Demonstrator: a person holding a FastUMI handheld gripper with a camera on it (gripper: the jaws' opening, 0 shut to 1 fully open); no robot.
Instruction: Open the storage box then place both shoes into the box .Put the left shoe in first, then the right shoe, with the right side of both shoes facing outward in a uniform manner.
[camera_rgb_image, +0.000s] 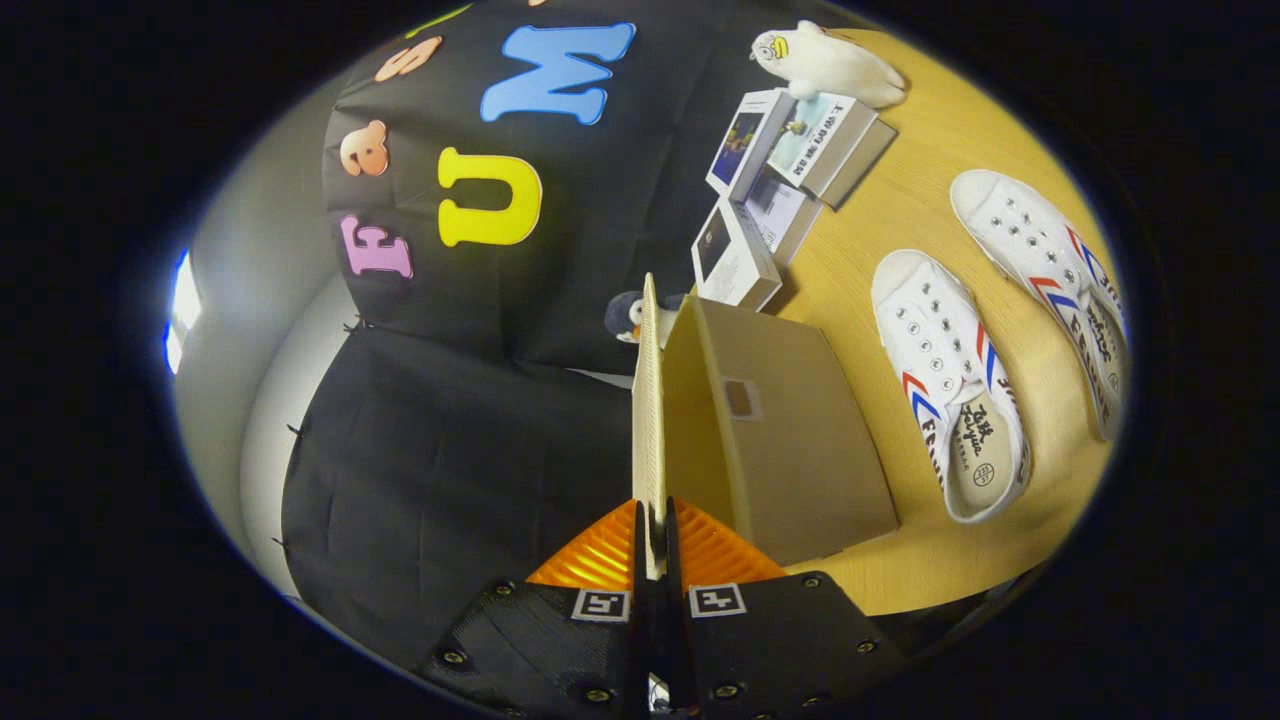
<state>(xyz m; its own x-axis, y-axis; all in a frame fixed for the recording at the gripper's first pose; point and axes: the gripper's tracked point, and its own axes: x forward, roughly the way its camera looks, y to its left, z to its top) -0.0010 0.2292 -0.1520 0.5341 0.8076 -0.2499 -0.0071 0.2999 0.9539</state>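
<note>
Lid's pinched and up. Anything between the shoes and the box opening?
Nothing visible. The fingers are shut on the raised lid of the storage box. Both shoes, nearer and farther, lie beside the box on bare table. The box's inside isn't visible.

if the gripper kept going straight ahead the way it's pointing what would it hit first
The gripper is shut on the box lid, which runs straight ahead. Beyond the lid's far edge, probably the small penguin toy; depth is unclear.

A white plush seal lies atop stacked books on the wooden bench; a small penguin plush sits nearby.
</note>
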